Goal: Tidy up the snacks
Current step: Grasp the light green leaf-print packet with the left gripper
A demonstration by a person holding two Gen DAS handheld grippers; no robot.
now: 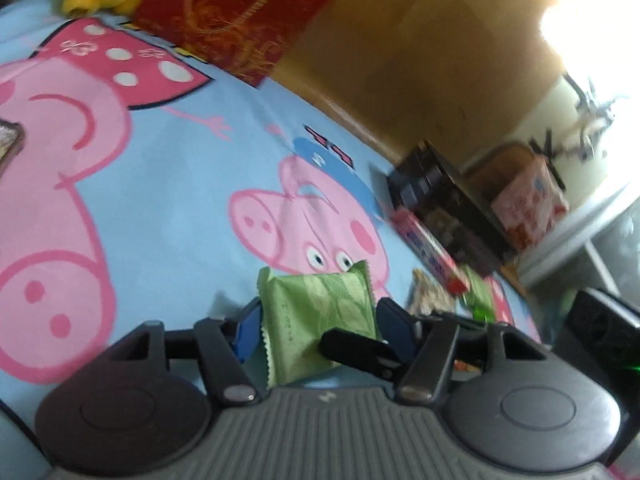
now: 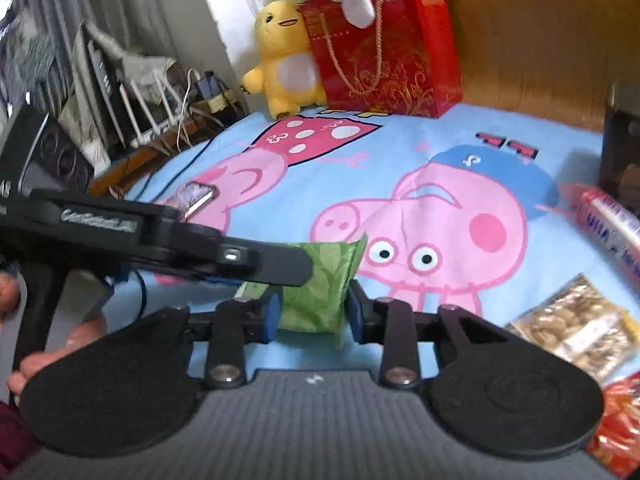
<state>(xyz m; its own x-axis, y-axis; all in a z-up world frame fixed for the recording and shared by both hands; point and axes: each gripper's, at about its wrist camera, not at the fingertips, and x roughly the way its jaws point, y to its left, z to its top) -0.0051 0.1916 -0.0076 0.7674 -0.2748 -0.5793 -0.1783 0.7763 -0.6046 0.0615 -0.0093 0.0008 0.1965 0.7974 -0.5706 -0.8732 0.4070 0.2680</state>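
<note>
A green snack packet sits between the blue pads of my left gripper, held above the blue cartoon bedsheet. In the right wrist view the same green packet is between the blue pads of my right gripper, which closes on its sides. The left gripper's black finger lies across the packet's top left. In the left wrist view a black finger of the right gripper crosses the packet's lower right. Both grippers grip the packet at once.
A red gift bag and a yellow plush toy stand at the wooden headboard. A pink snack box, a bag of nuts and an orange packet lie at the right. A dark box stands far right.
</note>
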